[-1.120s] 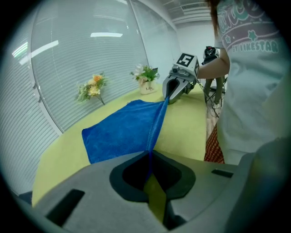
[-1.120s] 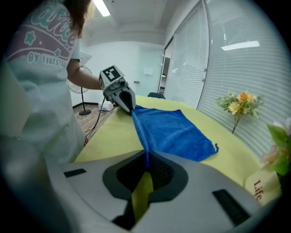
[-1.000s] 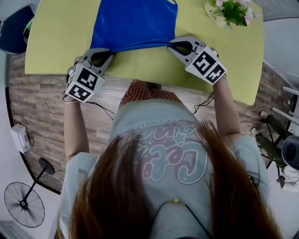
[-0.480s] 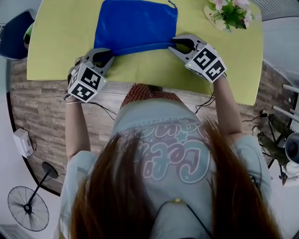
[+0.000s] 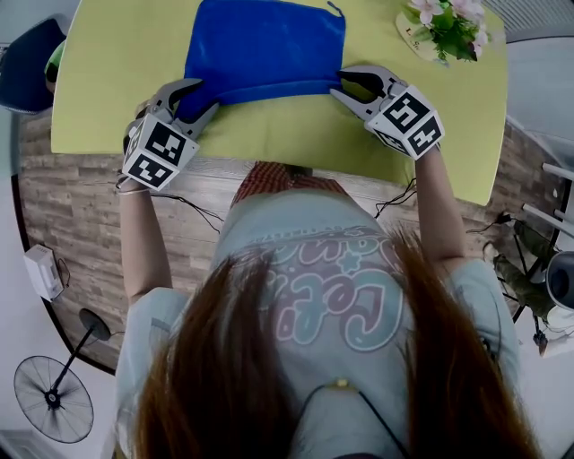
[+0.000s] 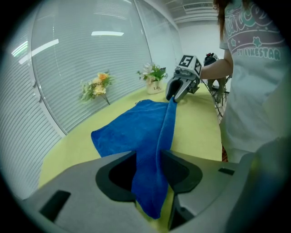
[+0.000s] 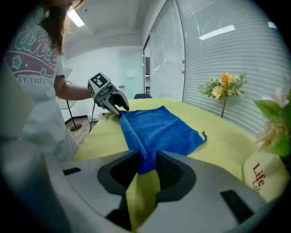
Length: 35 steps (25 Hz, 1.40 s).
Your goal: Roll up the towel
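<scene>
The yellow table (image 5: 117, 81) lies under the blue towel (image 5: 265, 45), which is spread flat with its near edge rolled a bit. The left gripper (image 5: 204, 94) is at the towel's near left corner and the right gripper (image 5: 339, 83) at its near right corner. Both jaws have just been opening, and the towel edge sits loose between them. Flowers (image 5: 448, 25) stand right of the towel.

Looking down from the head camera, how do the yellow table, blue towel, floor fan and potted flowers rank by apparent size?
1. yellow table
2. blue towel
3. floor fan and potted flowers: they look alike; the flowers are cut off by the frame and the fan sits farther away, so unranked.
</scene>
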Available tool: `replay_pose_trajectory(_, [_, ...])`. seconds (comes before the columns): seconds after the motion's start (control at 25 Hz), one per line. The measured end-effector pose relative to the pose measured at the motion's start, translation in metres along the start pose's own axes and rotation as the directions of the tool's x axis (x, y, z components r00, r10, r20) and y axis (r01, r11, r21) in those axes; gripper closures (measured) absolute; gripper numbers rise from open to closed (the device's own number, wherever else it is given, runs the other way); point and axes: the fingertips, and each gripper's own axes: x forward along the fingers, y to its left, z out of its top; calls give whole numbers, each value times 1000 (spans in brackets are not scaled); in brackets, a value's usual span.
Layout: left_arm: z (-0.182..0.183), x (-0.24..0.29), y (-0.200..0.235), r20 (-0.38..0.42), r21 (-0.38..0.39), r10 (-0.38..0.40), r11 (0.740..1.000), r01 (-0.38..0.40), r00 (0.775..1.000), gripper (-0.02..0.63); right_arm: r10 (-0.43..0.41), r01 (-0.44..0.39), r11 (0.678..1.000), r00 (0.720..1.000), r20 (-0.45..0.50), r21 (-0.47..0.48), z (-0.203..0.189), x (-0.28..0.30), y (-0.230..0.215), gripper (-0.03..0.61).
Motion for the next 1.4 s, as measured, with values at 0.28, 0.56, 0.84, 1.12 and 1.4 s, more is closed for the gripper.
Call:
replay_pose_trajectory(0.28, [2, 2, 9, 8, -34, -94, 995, 95, 995, 449, -8, 8, 1000, 1000, 0, 24, 2, 0, -7, 465])
replay_pose_trajectory(0.56, [-3, 10, 18, -65, 57, -146, 987, 150, 987, 410, -2, 2, 1000, 1000, -22, 13, 1, 5, -9, 471])
replay_pose_trajectory(0.84, [-1, 5, 28, 45, 27, -62, 998, 60, 997, 357, -45, 44, 999, 998, -43, -23, -2, 7, -8, 472])
replay_pose_trajectory(1.12, [-8, -10, 43, 130, -129, -36, 990, 53, 991, 351, -29, 28, 1000, 998, -51, -7, -3, 8, -10, 472])
replay_pose_trajectory(1.4, [-16, -25, 55, 96, -108, 45, 994, -35, 994, 351, -32, 32, 999, 999, -39, 9, -3, 7, -10, 471])
